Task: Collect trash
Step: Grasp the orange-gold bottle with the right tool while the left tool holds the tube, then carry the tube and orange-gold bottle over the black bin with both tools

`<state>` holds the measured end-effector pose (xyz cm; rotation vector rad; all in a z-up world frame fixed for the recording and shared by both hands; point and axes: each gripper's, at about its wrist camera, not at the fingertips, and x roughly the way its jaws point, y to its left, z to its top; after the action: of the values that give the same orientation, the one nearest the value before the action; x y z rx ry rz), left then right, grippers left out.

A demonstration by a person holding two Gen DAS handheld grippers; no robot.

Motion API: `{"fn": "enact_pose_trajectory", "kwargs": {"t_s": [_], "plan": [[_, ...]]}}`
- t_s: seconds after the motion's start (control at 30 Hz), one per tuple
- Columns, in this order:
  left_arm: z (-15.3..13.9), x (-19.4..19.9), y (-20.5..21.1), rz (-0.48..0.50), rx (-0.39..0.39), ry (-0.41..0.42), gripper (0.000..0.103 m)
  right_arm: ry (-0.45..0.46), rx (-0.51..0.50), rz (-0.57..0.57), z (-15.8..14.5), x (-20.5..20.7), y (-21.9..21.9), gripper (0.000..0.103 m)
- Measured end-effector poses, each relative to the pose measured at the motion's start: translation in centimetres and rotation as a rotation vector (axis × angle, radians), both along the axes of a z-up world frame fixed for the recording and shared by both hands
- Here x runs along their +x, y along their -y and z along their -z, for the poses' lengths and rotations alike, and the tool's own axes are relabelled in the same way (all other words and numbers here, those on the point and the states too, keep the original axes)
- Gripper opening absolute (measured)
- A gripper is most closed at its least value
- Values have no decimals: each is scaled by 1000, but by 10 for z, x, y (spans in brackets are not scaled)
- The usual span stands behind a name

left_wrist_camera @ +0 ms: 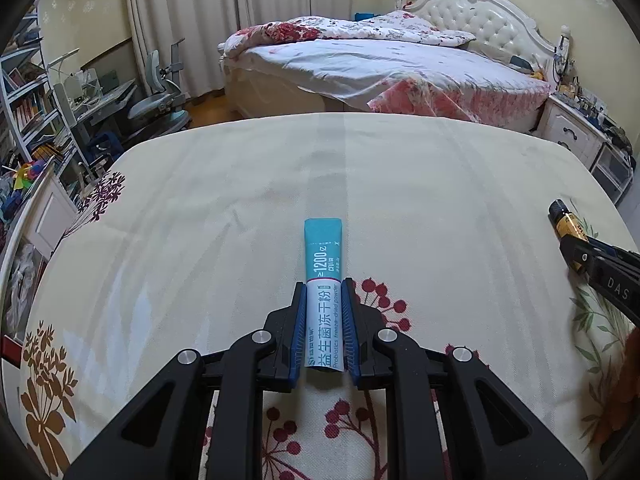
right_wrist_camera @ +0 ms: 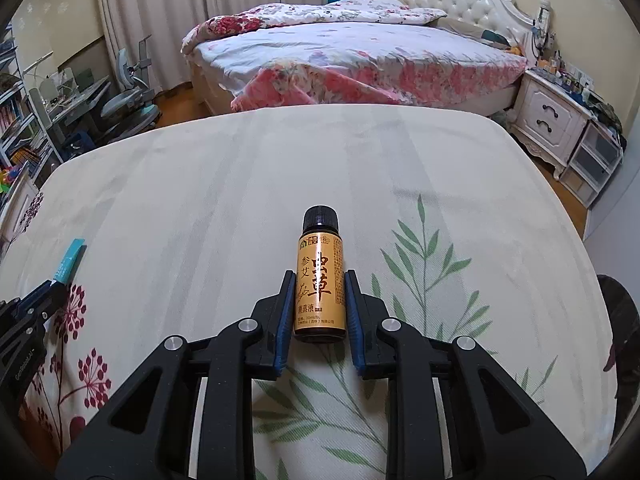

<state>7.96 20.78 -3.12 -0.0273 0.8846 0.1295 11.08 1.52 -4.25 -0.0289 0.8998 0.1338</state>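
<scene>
Back end of probiotic powder sachet [left_wrist_camera: 324, 300] hidden between left gripper [left_wrist_camera: 324, 284] jaws. Small print on brown bottle [right_wrist_camera: 320, 280] too tiny to read. Right gripper [left_wrist_camera: 600, 268] cut off by picture edge in left view. Shelf books [left_wrist_camera: 28, 108] blurry.

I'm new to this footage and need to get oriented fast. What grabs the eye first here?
The left gripper is shut on a teal and white sachet, dead centre in its view. The right gripper clamps a small amber bottle with a black cap, above the floral tablecloth.
</scene>
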Motion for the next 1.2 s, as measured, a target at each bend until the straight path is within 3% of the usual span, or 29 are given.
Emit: {"fn": "enact_pose_trajectory", "kwargs": {"t_s": [0.57, 1.2], "plan": [[-15, -33, 82, 140, -54, 62, 18, 10, -9, 34, -1, -64, 68, 23], [-31, -43, 201, 349, -65, 124, 18, 110, 16, 209, -23, -107, 169, 23]]}}
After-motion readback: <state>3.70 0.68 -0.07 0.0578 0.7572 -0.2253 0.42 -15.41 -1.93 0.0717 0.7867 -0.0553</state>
